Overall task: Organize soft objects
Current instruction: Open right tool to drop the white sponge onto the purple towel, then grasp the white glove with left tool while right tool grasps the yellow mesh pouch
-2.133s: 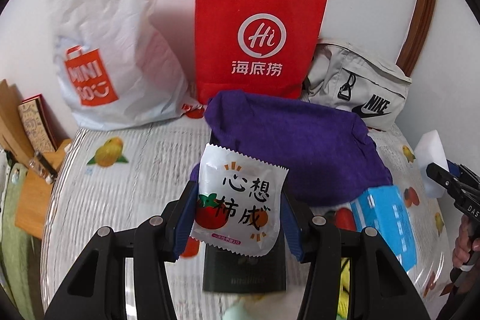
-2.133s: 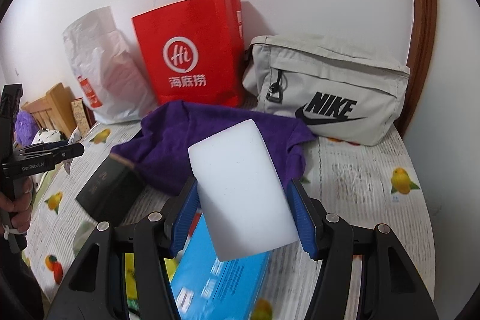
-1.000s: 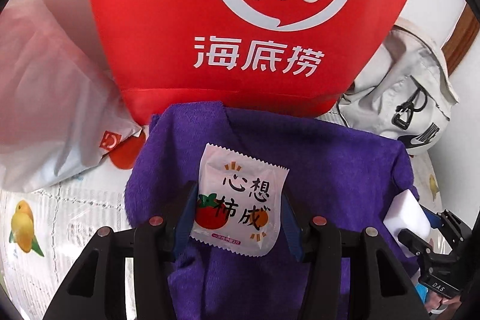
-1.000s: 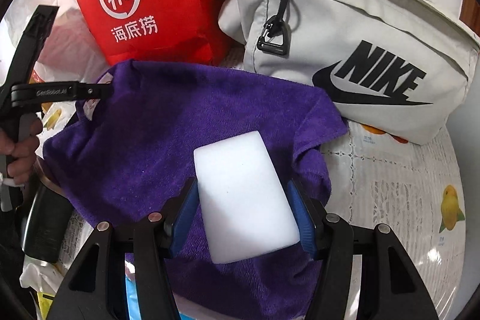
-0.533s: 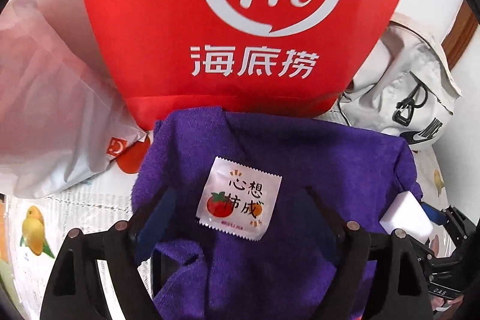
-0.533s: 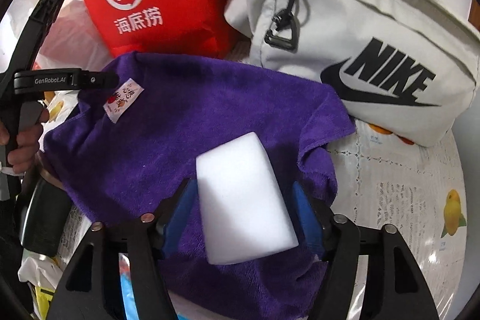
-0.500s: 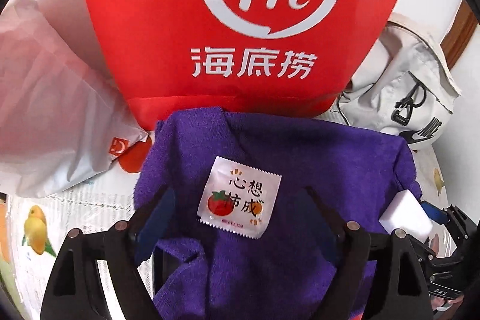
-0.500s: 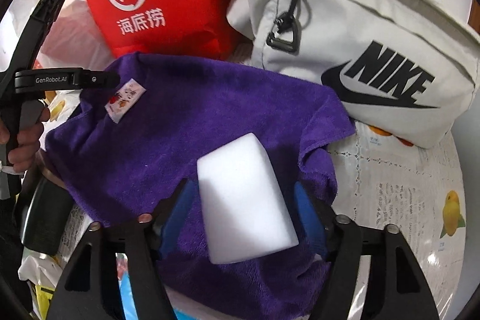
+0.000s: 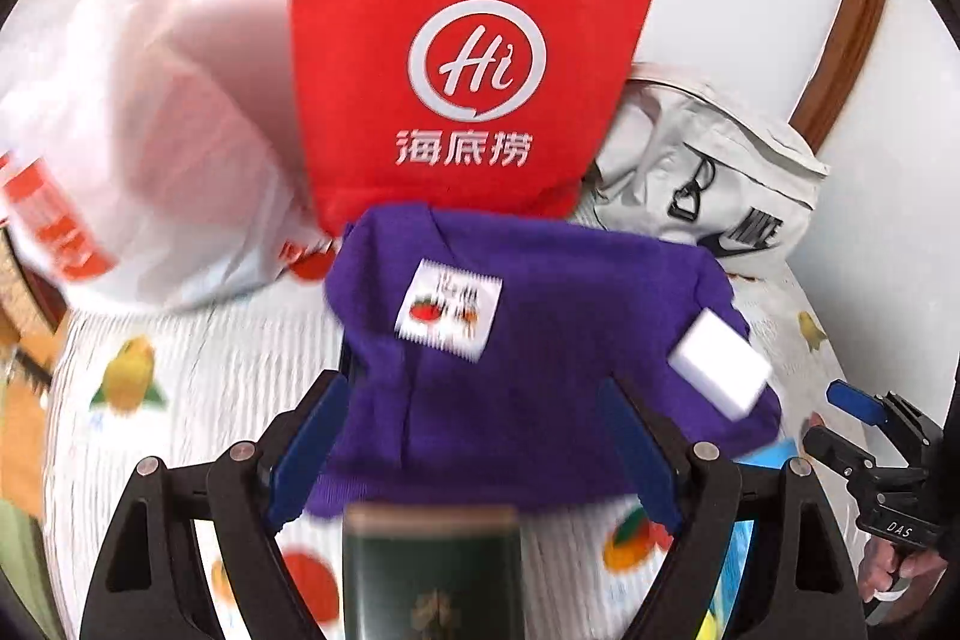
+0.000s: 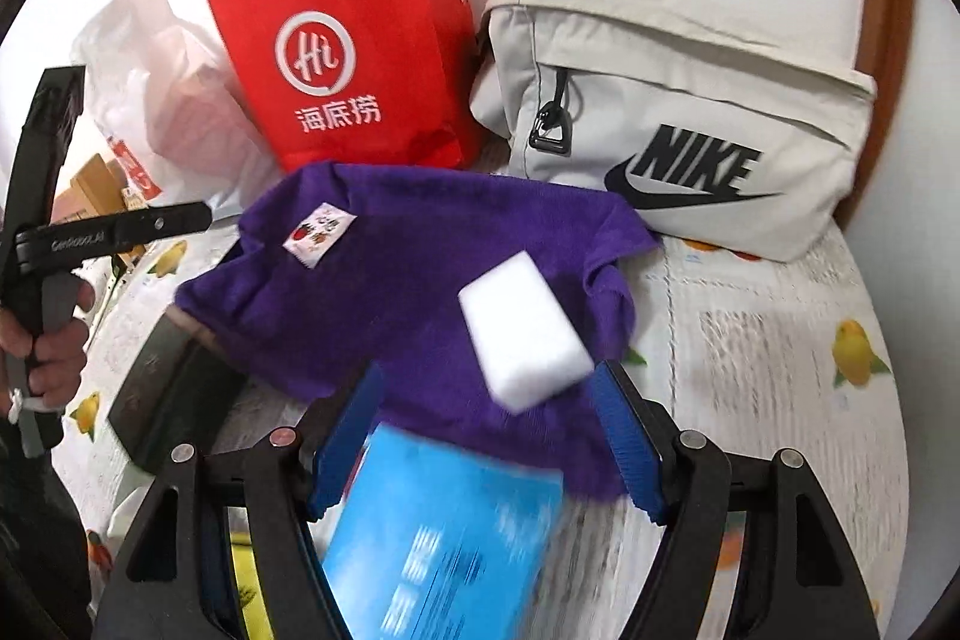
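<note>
1. My left hand-held gripper (image 9: 474, 451) stands spread wide with nothing between its blue pads; its jaws have just been opening.
2. The small white square sachet printed with a red tomato and Chinese characters (image 9: 449, 309) lies free on the crumpled purple terry towel (image 9: 540, 400), near the towel's far left corner and well ahead of those pads.
3. My right hand-held gripper (image 10: 489, 439) is also spread, its jaws having just been opening, and it pinches nothing.
4. The white rectangular foam sponge block (image 10: 525, 331) rests tilted on the towel's near right part, just beyond the right gripper's fingertips and apart from them.
5. The towel lies on the desk covered with a white fruit-print cloth (image 10: 780, 370), and it overlaps a dark green box (image 9: 432, 574) at its near edge.
6. A bright blue plastic packet (image 10: 444, 538) lies beside the towel's near edge, under the right gripper.
7. Behind the towel, against the wall, stand a red paper carrier bag with a white "Hi" logo (image 9: 468, 58), a white crinkled plastic shopping bag (image 9: 138, 172) to its left, and a beige fabric Nike pouch (image 10: 678, 124) to its right.
8. In the right view a hand (image 10: 42, 340) grips the left gripper's black handle.
</note>
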`<state>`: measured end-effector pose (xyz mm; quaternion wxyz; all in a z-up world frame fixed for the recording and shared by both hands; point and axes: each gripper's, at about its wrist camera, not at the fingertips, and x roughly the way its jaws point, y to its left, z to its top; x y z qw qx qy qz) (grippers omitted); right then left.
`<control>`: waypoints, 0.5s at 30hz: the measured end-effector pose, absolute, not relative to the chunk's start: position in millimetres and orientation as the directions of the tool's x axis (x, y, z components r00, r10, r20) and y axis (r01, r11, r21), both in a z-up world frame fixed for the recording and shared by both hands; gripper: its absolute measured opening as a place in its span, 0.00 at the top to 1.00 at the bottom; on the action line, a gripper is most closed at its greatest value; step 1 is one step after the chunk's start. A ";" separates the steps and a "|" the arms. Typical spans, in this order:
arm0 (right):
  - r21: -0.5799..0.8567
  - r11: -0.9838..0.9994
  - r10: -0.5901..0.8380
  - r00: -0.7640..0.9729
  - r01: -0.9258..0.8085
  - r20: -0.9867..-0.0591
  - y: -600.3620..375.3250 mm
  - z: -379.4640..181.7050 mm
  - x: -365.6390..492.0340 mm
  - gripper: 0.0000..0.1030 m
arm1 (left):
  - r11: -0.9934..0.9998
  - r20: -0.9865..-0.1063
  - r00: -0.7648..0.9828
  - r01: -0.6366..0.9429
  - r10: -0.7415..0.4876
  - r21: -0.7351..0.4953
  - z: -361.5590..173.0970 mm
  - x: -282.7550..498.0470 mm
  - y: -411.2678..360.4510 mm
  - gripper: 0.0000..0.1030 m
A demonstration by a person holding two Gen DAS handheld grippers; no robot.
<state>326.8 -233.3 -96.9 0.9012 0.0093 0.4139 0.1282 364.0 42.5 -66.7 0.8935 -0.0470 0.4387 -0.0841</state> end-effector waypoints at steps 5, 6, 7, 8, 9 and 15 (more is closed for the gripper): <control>0.110 0.964 0.244 0.635 -0.243 -0.733 -228.8 -86.6 275.5 0.30 | 0.973 -0.781 0.583 0.091 -0.223 -0.210 -69.2 309.8 51.0 0.18; 0.114 0.960 0.255 0.635 -0.254 -0.729 -227.9 -85.5 264.7 0.30 | 0.970 -0.782 0.577 0.088 -0.235 -0.227 -72.1 296.9 53.1 0.18; 0.115 0.958 0.262 0.635 -0.263 -0.727 -226.6 -84.9 252.4 0.30 | 0.968 -0.783 0.573 0.088 -0.242 -0.235 -73.8 288.5 53.9 0.18; 0.114 0.957 0.263 0.636 -0.266 -0.725 -225.9 -84.9 243.8 0.30 | 0.966 -0.784 0.568 0.093 -0.251 -0.242 -77.3 278.6 53.5 0.18; 0.114 0.956 0.266 0.635 -0.270 -0.725 -224.8 -85.8 233.4 0.30 | 0.965 -0.785 0.565 0.099 -0.256 -0.244 -79.7 269.1 53.7 0.18; 0.135 0.951 0.284 0.613 -0.277 -0.737 -223.7 -99.2 191.5 0.30 | 0.965 -0.810 0.529 0.081 -0.253 -0.249 -116.0 227.6 53.9 0.18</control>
